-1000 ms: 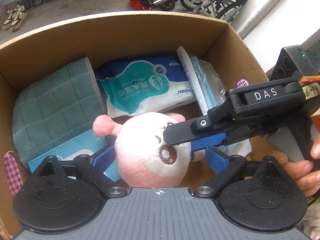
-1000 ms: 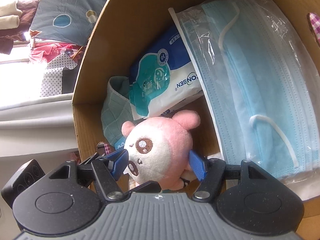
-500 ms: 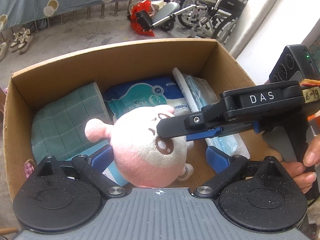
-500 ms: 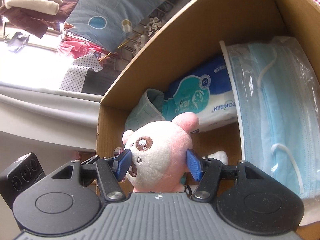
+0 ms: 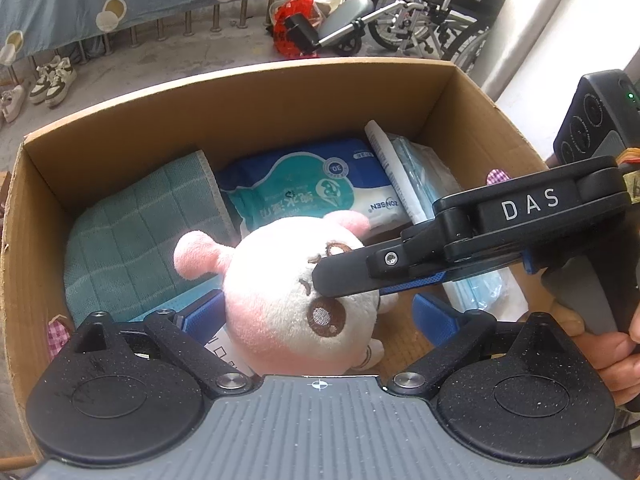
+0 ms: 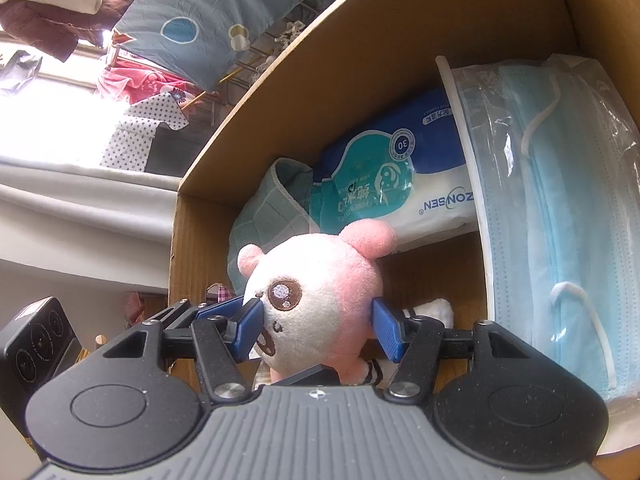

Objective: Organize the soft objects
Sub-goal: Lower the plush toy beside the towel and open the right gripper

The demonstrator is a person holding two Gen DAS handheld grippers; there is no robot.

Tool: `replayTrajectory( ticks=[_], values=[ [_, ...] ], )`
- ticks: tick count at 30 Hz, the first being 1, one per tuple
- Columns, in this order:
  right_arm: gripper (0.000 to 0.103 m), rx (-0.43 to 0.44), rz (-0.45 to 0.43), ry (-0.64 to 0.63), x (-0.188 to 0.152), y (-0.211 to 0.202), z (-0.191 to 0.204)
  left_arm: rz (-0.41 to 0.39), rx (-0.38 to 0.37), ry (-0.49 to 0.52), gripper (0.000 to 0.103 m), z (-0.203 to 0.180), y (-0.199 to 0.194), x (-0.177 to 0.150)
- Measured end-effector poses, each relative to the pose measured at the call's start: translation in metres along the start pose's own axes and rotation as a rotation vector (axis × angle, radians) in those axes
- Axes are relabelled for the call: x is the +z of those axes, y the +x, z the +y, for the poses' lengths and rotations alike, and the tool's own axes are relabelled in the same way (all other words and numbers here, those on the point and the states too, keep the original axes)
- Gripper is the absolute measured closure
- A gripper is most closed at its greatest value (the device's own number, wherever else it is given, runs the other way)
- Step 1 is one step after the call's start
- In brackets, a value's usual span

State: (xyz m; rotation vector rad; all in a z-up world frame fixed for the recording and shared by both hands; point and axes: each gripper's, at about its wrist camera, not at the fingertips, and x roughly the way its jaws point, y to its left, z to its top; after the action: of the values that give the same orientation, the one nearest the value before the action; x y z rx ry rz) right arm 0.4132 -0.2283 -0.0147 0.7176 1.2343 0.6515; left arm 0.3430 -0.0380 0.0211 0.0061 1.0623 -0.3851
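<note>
A pink and white plush toy (image 5: 296, 304) hangs over the front part of an open cardboard box (image 5: 280, 92). My right gripper (image 6: 316, 328) is shut on the toy's head, one blue pad on the face side and one on the pink side. In the left wrist view its black finger (image 5: 348, 276) lies across the toy's face. My left gripper (image 5: 316, 316) stands open, its blue pads wide apart on either side of the toy without squeezing it. The toy's body is mostly hidden below the head.
Inside the box lie a green folded cloth (image 5: 132, 240), a blue wet-wipes pack (image 5: 304, 192) and a bagged stack of blue face masks (image 6: 560, 220) against the right wall. A hand (image 5: 612, 360) holds the right gripper. Beyond the box stand a wheelchair (image 5: 420, 4) and shoes (image 5: 52, 80).
The right jaws closed a little onto the toy's head and lifted it off the box floor. Both views pulled up and back, so more of the box rim and the room shows.
</note>
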Motion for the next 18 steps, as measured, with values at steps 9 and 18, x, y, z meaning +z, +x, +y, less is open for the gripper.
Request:
replayTrajectory(
  ticks=[9, 18],
  values=[
    [0.038, -0.013, -0.002, 0.069, -0.003, -0.012, -0.007, 0.002, -0.001, 0.035, 0.006, -0.001, 0.002, -0.003],
    [0.055, -0.001, 0.006, 0.059, -0.010, -0.016, -0.013, -0.044, 0.008, 0.116, 0.006, -0.017, -0.002, -0.007]
  ],
)
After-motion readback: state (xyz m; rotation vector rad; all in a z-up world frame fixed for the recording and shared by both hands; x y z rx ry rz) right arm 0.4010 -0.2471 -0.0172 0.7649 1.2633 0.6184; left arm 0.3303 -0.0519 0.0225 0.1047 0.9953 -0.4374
